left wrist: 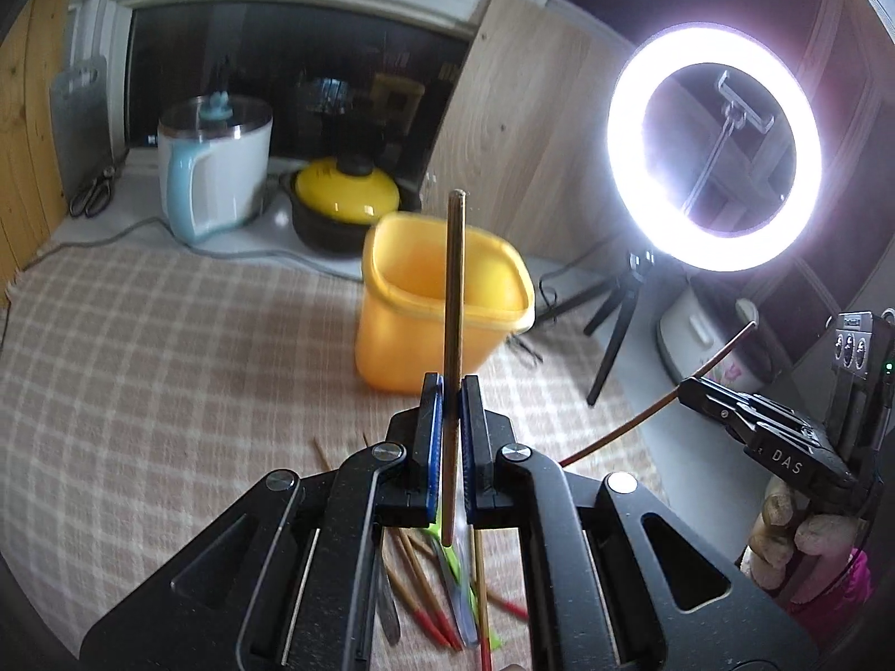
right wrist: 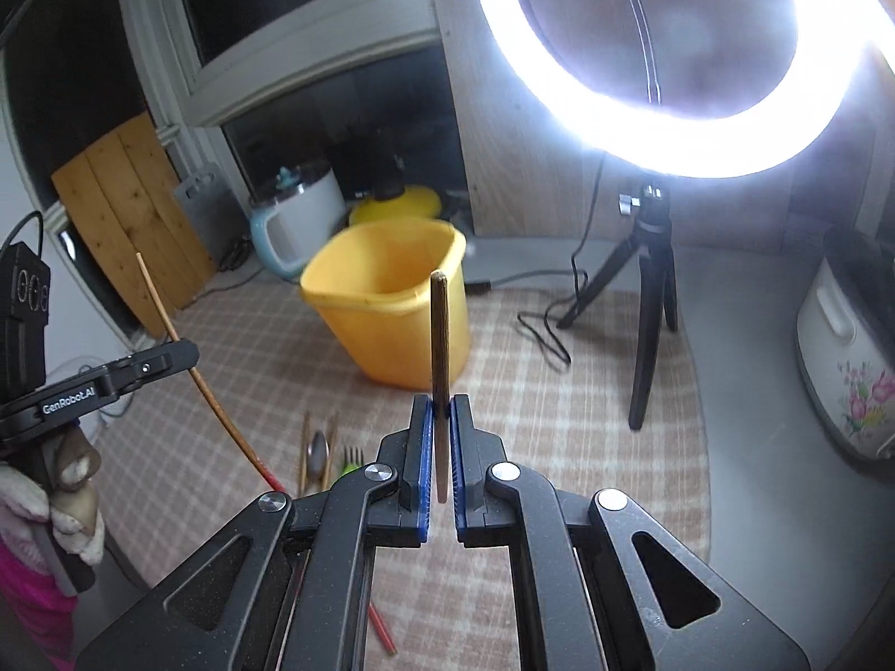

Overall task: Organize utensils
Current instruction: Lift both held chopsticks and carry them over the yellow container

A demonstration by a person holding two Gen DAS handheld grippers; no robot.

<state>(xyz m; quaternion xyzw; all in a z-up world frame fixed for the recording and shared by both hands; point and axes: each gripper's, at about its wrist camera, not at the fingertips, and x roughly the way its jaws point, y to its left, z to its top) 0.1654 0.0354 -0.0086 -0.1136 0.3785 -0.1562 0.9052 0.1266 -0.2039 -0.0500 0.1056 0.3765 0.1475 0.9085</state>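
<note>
Wooden chopsticks are clamped upright, one chopstick (left wrist: 454, 302) in the left gripper (left wrist: 451, 391), another chopstick (right wrist: 440, 358) in the right gripper (right wrist: 441, 408), before the yellow bin (left wrist: 442, 302).

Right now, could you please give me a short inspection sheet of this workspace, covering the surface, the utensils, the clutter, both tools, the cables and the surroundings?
Surface: checked cloth over the table, flat.
Job's things: yellow tub upright and seemingly empty; loose pile of chopsticks, some red-tipped, with a fork and spoon on the cloth.
Clutter: scissors by the back wall.
Grippers: left tool shut on one chopstick; right tool shut on another chopstick.
Cables: black lead trailing from the tripod; grey cord from the kettle.
Surroundings: lit ring lamp, yellow-lidded pot, flowered cooker, dark window.
</note>
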